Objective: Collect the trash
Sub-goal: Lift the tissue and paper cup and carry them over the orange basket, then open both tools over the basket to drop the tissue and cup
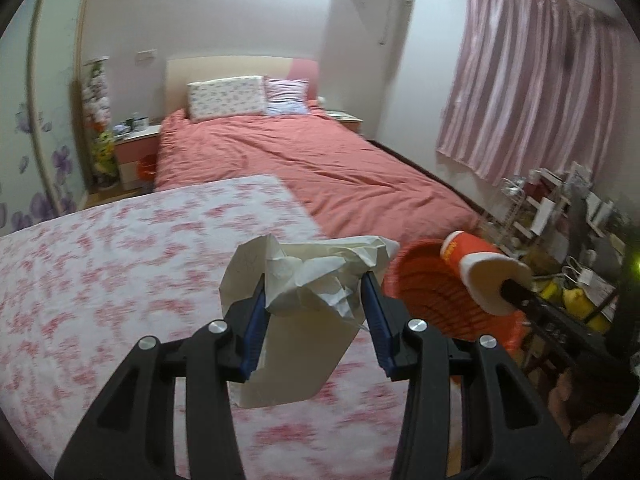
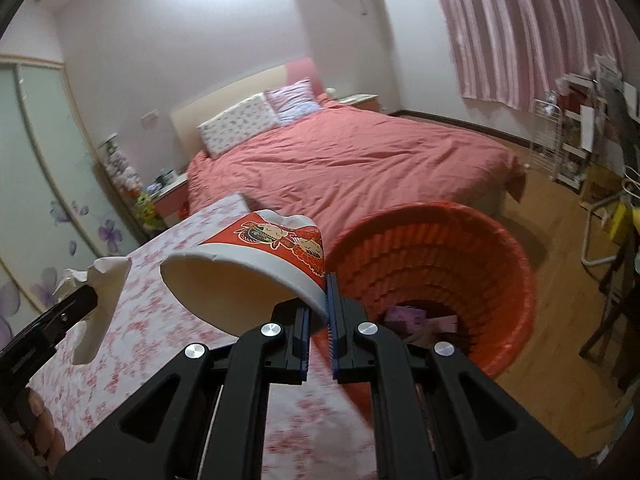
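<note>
My left gripper (image 1: 314,312) is shut on a crumpled cream paper bag with tissue (image 1: 304,280), held above the floral-cloth table (image 1: 120,280). My right gripper (image 2: 318,320) is shut on the rim of a red and white paper cup (image 2: 248,264), lying on its side, just left of the orange trash basket (image 2: 432,248). The basket stands on the floor beside the table and holds some purple scraps (image 2: 416,316). In the left wrist view the cup (image 1: 476,268) and basket (image 1: 424,288) show to the right. The bag also shows at the left of the right wrist view (image 2: 104,304).
A bed with a red cover (image 1: 320,164) lies beyond the table. Pink curtains (image 1: 532,80) hang at the right. Cluttered racks and a chair (image 2: 592,160) stand along the right wall on the wooden floor. A nightstand (image 1: 136,140) stands left of the bed.
</note>
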Demonstrator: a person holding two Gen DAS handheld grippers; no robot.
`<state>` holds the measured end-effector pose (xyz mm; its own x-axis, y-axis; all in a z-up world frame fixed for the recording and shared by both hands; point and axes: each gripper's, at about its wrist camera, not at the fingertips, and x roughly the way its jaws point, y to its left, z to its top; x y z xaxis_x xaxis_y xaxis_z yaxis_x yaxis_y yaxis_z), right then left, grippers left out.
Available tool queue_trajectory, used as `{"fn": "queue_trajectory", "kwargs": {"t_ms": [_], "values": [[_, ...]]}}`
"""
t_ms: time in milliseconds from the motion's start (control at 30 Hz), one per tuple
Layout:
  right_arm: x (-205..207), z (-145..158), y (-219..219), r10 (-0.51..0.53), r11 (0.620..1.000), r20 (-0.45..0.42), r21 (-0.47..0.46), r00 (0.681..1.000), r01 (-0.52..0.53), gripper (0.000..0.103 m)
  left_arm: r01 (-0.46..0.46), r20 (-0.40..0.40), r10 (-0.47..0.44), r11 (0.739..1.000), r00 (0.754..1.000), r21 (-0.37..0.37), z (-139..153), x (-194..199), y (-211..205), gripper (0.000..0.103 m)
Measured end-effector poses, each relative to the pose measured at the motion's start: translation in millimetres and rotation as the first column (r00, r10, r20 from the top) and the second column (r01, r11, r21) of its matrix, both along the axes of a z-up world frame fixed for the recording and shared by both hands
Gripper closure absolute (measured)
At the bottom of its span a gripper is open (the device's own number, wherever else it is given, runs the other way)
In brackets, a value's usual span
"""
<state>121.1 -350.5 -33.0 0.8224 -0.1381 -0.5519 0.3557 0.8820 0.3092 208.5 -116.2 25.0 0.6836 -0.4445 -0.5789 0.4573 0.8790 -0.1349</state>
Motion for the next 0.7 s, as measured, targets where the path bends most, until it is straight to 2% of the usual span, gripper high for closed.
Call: {"fn": "queue_trajectory", "kwargs": {"t_ms": [333,600,700], "values": [[0.1,-15.2,-63.7,-0.12,0.99,-0.041,0.07,0.992,0.123,0.095,0.179,-0.02,-0.179,0.984,0.984,0.016,-11.2,-6.8,-106.7,0.058],[9.1,-28.6,-96.3,-0.165,0.978,-0.102,0.114,0.981,0.176,0.095,0.216,-0.076,-0.213,0.976,0.974,0.03,-35.7,5.9,-155.4,0.057],[10.8,-32.3,-104.6,-0.163,0.976,-0.116,0.126,0.98,0.178,0.086,0.216,-0.102,-0.211,0.976,0.972,0.037,-45.6,12.6,-165.9,0.054]]}}
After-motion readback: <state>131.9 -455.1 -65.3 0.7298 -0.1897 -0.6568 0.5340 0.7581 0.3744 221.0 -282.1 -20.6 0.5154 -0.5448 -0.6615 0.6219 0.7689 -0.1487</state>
